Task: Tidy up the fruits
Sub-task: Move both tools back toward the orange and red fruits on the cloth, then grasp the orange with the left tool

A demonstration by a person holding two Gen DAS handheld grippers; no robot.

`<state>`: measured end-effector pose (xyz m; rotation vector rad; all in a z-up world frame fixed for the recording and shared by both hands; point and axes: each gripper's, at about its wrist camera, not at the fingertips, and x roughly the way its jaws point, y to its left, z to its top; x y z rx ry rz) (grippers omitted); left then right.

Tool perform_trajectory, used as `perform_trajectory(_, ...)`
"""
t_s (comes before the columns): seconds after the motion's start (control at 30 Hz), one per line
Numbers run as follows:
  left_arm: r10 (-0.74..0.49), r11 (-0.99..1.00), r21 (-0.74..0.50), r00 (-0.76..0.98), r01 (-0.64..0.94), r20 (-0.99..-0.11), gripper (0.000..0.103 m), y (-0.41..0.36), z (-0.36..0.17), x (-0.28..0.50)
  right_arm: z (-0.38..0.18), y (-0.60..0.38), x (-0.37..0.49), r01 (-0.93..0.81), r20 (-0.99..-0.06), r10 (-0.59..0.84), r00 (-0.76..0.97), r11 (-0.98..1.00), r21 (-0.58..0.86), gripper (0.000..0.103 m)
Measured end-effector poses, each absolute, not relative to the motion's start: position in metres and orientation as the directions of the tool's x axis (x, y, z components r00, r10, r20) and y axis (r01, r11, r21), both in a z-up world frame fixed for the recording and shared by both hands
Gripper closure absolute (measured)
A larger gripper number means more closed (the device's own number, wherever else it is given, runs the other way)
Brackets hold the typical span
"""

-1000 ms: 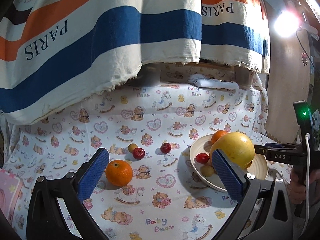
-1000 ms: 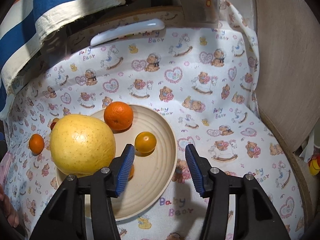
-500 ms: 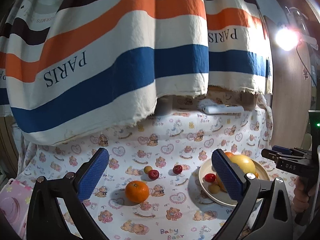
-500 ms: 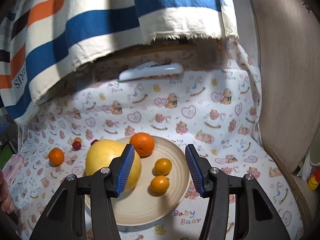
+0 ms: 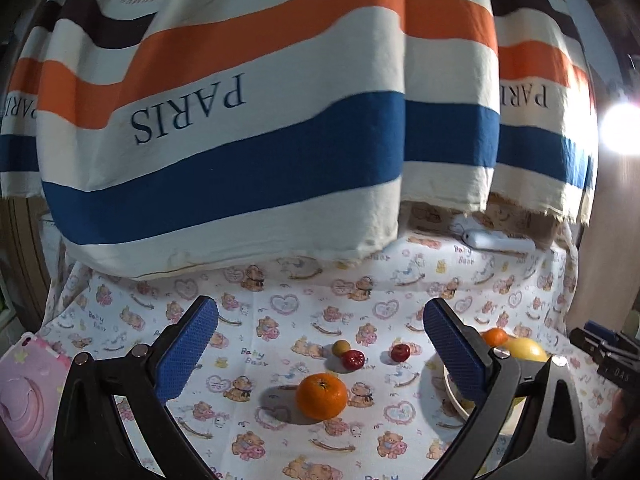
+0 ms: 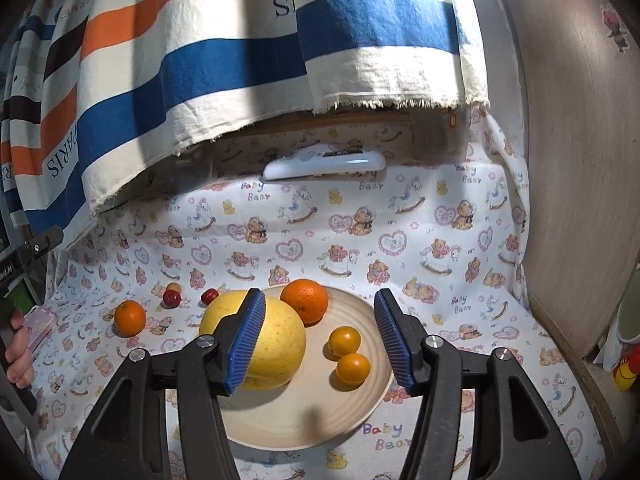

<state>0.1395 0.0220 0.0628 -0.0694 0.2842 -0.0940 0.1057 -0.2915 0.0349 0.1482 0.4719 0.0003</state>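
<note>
moved: both wrist views sit higher and further back than a second ago, more striped cloth fills the top, fruit looks smaller and lower
right gripper (image 6: 320,336): jaws have just been opening wider, blue ribbed pads apart, nothing between them, hovering above the plate
left gripper (image 5: 320,354): jaws spread wide, blue pads well apart, holding nothing, above the cloth
plate (image 6: 360,412): cream, ridged, on the printed tablecloth, right of the loose fruit
pomelo (image 6: 276,344): big yellow fruit on the plate's left side, partly behind the right gripper's left pad
orange on plate (image 6: 304,300): at the plate's far rim, touching or just beside the pomelo
small oranges (image 6: 344,340): two on the plate, close together, right of the pomelo
loose orange (image 5: 321,396): on the cloth, off the plate, seen between the left gripper's pads
red fruits (image 5: 353,359): two small ones on the cloth behind the loose orange, apart from each other
small yellow fruit (image 5: 341,347): just beside the left red one
tablecloth (image 6: 400,216): white with bears, hearts, rocking horses, reads "baby bear" repeated
striped cloth (image 5: 240,140): cream, orange, blue and dark bands, hangs over the back, reads "paris" upside down in left view
white device (image 6: 324,164): long, lies at the back under the striped cloth, its markings too small to read
pink item (image 5: 24,392): at the left edge of the cloth
right gripper body writing: "das" on the black part at the right edge of the left view
hand (image 6: 18,352): at the left edge of the right view, gripping a black handle
</note>
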Motion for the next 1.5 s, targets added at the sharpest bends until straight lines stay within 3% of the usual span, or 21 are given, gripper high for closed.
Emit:
perform_trajectory(0.2,-0.109,0.993,-0.066,0.958,0.095,-0.267,0.001,0.031,0.066,0.145,0.043,-0.282,0.099,0.059,-0.419,-0.009,0.908,0.993,0.107,0.043)
perform_trajectory(0.33,-0.185,0.982,-0.101,0.921,0.160,-0.342,0.001,0.038,0.057,0.164,0.055,-0.270,0.092,0.054,-0.379,-0.019,0.925,0.995,0.081,0.041)
perform_trajectory(0.53,-0.201,0.977,-0.152,0.873,0.148,-0.445,0.002,0.047,0.032,0.193,0.063,-0.240,0.102,0.031,-0.387,-0.002,0.922,0.997,0.068,0.041)
perform_trajectory(0.6,-0.234,0.970,-0.180,0.842,0.165,-0.487,0.010,0.048,0.024,0.200,0.065,-0.226,0.109,0.015,-0.390,0.011,0.921,0.998,0.062,0.041)
perform_trajectory(0.7,-0.292,0.950,-0.253,0.799,0.181,-0.526,0.011,0.052,0.018,0.208,0.068,-0.204,0.120,0.000,-0.393,0.016,0.920,0.999,0.042,0.041)
perform_trajectory(1.1,-0.201,0.979,-0.155,0.734,0.131,-0.649,0.017,0.032,-0.019,0.229,0.053,-0.149,0.206,0.055,-0.526,-0.008,0.850,0.996,0.074,0.041)
perform_trajectory(1.27,-0.188,0.982,-0.147,0.708,0.120,-0.681,0.025,0.031,-0.027,0.235,0.045,-0.138,0.230,0.036,-0.560,0.020,0.828,0.995,0.088,0.041)
perform_trajectory(1.5,-0.279,0.959,-0.247,0.634,0.140,-0.721,0.035,0.033,-0.039,0.245,0.028,-0.122,0.241,0.005,-0.595,0.041,0.803,0.997,0.074,0.041)
